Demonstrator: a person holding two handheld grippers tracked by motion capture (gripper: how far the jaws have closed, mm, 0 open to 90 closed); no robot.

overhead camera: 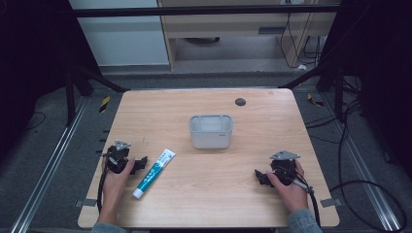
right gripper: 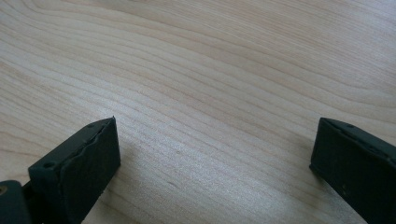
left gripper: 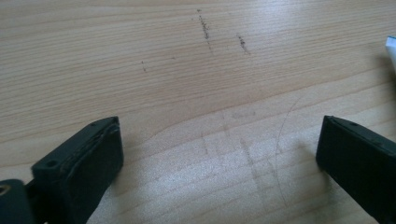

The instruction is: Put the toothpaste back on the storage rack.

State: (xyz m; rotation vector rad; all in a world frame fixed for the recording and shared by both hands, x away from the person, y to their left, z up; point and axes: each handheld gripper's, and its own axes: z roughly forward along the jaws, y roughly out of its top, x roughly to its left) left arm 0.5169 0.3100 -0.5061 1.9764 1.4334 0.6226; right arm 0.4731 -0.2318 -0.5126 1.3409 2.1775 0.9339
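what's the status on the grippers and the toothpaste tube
Left gripper open, empty. Right gripper open, empty. Toothpaste tube flat beside left gripper, untouched. Nothing between them.

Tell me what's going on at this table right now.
A person rests a hand-held gripper in each hand on the wooden table. The left hand-held gripper sits open beside a toothpaste tube without touching it. The right hand-held gripper is open too, over bare wood. A grey bin stands mid-table. Nothing is held yet.

Lab setting, wooden table (overhead camera: 209, 194) in black frame (overhead camera: 204, 9), floor cables (overhead camera: 369, 187)
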